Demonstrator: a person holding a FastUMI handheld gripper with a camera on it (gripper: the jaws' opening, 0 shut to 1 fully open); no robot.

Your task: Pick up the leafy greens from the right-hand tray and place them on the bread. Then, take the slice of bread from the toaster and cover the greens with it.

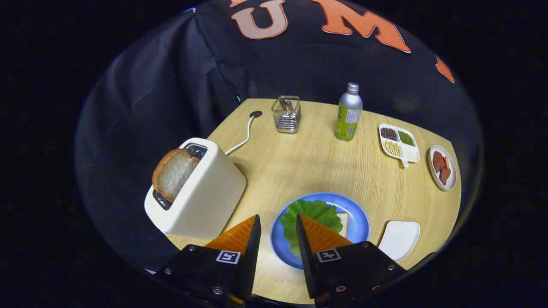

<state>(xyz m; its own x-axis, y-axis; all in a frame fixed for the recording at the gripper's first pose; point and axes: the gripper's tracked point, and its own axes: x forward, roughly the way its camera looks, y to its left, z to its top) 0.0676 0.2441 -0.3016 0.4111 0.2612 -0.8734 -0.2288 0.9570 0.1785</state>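
The leafy greens (310,214) lie on a slice of bread (343,223) on the blue plate (358,216), just ahead of my right finger. A white toaster (201,194) stands to the left of the plate, with a slice of bread (172,173) sticking up out of its slot. My gripper (277,222) hangs above the plate's left edge, open, with nothing between its fingers.
An empty white tray (400,239) sits right of the plate. Farther back stand a wire basket (287,114), a green bottle (349,113), a divided dish of beans (398,143) and a small plate of meat slices (443,167). The toaster's cord (244,134) runs to the table's back edge.
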